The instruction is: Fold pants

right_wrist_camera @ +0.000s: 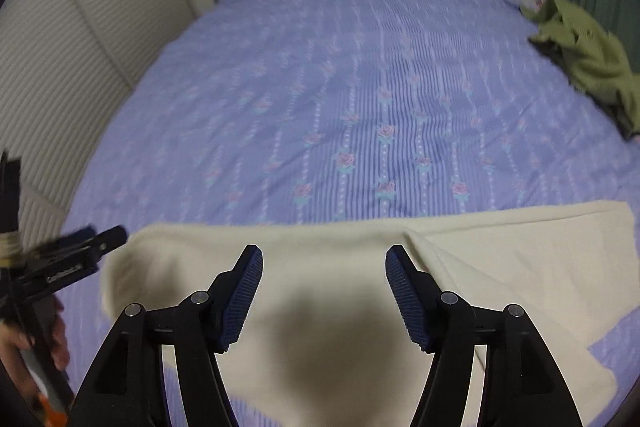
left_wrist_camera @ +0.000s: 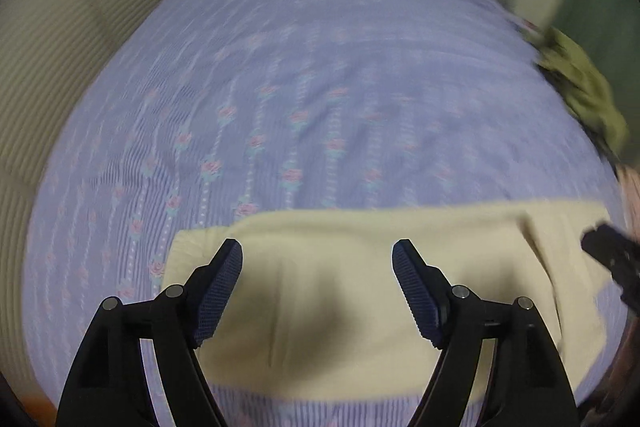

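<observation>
The cream pants [left_wrist_camera: 360, 291] lie folded flat on the bed [left_wrist_camera: 320, 67], directly below and just ahead of both tools. The left tool [left_wrist_camera: 317, 259] hangs over the left part of the pants with its pads apart and nothing between them. The right tool [right_wrist_camera: 324, 263] hangs over the right part, also spread and empty. On the right, one layer of the cloth lies across another along a slanted edge, so a fold appears to have been laid and let go. Next, the person would probably need either to smooth the stack or to take an end and bring it over for another fold; that calls for lowering the spread pads onto an edge and pinching all layers together. An olive garment [right_wrist_camera: 588, 59] lies far ahead to the right.
</observation>
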Motion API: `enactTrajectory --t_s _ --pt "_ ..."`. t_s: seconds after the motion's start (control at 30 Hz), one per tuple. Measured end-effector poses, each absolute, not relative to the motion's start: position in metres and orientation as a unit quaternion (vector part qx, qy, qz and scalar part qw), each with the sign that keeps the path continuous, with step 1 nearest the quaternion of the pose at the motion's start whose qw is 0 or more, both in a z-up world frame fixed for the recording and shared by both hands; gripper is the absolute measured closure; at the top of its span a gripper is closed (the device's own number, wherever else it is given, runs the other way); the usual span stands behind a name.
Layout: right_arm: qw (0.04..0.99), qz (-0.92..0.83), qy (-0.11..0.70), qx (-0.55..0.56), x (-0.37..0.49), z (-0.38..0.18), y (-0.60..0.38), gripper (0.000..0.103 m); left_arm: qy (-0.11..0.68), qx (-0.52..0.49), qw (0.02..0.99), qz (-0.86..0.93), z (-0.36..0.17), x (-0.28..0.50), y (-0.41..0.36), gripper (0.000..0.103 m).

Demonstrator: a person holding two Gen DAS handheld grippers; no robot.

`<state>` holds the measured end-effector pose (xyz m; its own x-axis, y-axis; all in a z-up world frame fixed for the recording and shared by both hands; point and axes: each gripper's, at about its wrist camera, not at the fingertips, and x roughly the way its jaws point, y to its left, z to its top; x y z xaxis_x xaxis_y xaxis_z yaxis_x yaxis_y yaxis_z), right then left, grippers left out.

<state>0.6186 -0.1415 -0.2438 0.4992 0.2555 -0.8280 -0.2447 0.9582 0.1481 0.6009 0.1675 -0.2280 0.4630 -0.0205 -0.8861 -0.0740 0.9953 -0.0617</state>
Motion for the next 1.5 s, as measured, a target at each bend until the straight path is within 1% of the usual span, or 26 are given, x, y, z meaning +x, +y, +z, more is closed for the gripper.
enactTrajectory --t_s 0.07,0.13,0.23,0.37,0.5,0.7,0.9,1.0,1.13,1.3,1.4,1.5 --pt "0.870 0.143 0.472 0.003 0.594 -0.226 -0.149 0.038 0.506 -0.029 0.862 -0.018 -0.208 0.582 0.155 0.024" --pt "0.877 0.138 0.460 0.013 0.561 -0.205 -0.162 0.038 0.495 -0.020 0.867 -0.050 -0.188 0.564 0.130 0.019" --pt "0.885 0.118 0.450 0.021 0.512 -0.183 -0.184 0.038 0.476 -0.005 0.874 -0.097 -0.162 0.532 0.104 0.017" --pt "0.891 0.081 0.446 0.016 0.462 -0.173 -0.205 0.038 0.456 0.018 0.875 -0.160 -0.137 0.486 0.062 0.016" --pt "0.894 0.042 0.446 0.014 0.412 -0.171 -0.244 0.038 0.439 0.048 0.877 -0.187 -0.128 0.447 0.014 0.014" --pt "0.887 0.022 0.461 0.016 0.373 -0.189 -0.313 0.038 0.451 0.050 0.870 -0.192 -0.142 0.413 -0.050 0.014" --pt "0.867 0.065 0.494 0.005 0.370 -0.216 -0.370 0.038 0.488 0.019 0.863 -0.131 -0.169 0.395 -0.118 0.014" --pt "0.856 0.105 0.507 -0.002 0.372 -0.235 -0.395 0.038 0.505 -0.003 0.858 -0.099 -0.182 0.385 -0.139 0.014" --pt "0.833 0.132 0.536 -0.045 0.373 -0.275 -0.410 0.038 0.527 -0.011 0.849 -0.044 -0.208 0.375 -0.161 0.014" --pt "0.802 0.143 0.573 -0.090 0.374 -0.329 -0.416 0.038 0.563 -0.001 0.826 -0.018 -0.255 0.372 -0.183 0.014" --pt "0.786 0.131 0.597 -0.096 0.379 -0.359 -0.419 0.038 0.578 0.011 0.816 -0.022 -0.276 0.375 -0.192 0.014" --pt "0.782 0.126 0.603 -0.097 0.386 -0.381 -0.422 0.038 0.589 0.009 0.808 -0.021 -0.293 0.379 -0.197 0.014"
